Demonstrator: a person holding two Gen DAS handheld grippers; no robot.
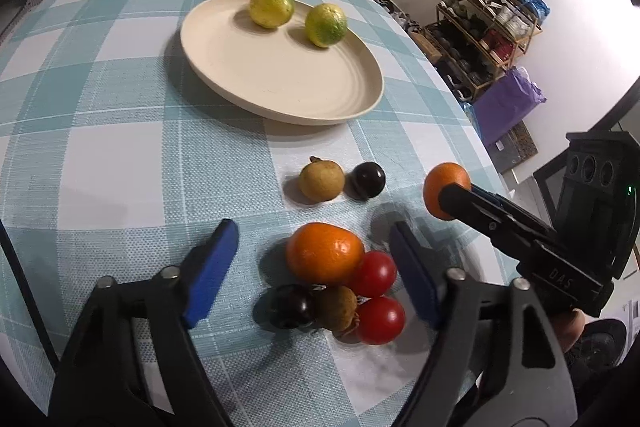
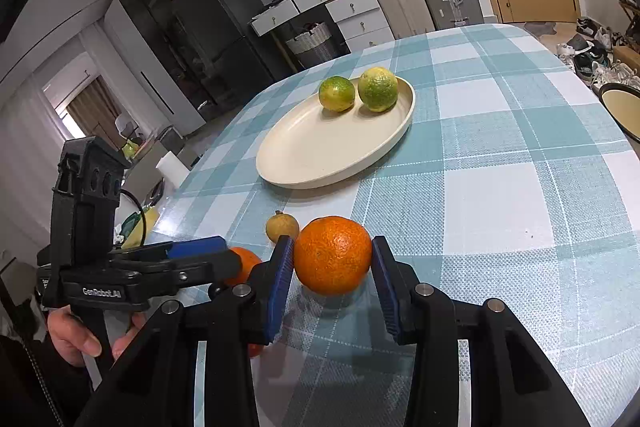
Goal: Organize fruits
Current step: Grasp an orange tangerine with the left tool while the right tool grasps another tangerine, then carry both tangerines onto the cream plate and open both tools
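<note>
A cream plate (image 1: 280,83) (image 2: 320,155) holds two green-yellow citrus fruits (image 1: 271,7) (image 1: 326,25) (image 2: 337,93) (image 2: 377,89). My right gripper (image 2: 332,267) (image 1: 444,193) is shut on an orange (image 2: 333,254) (image 1: 442,181) and holds it just above the table. My left gripper (image 1: 316,259) (image 2: 228,255) is open over a cluster: a second orange (image 1: 324,253), two red tomatoes (image 1: 374,273) (image 1: 380,319), a dark grape (image 1: 290,306) and a brown longan (image 1: 336,308). Another longan (image 1: 321,180) (image 2: 282,225) and dark grape (image 1: 367,180) lie further out.
The table (image 1: 100,131) has a teal checked cloth; its right edge is close to the right gripper. A dark-rimmed bowl (image 2: 624,107) sits at the far right edge. Suitcases, drawers and shelves stand beyond the table.
</note>
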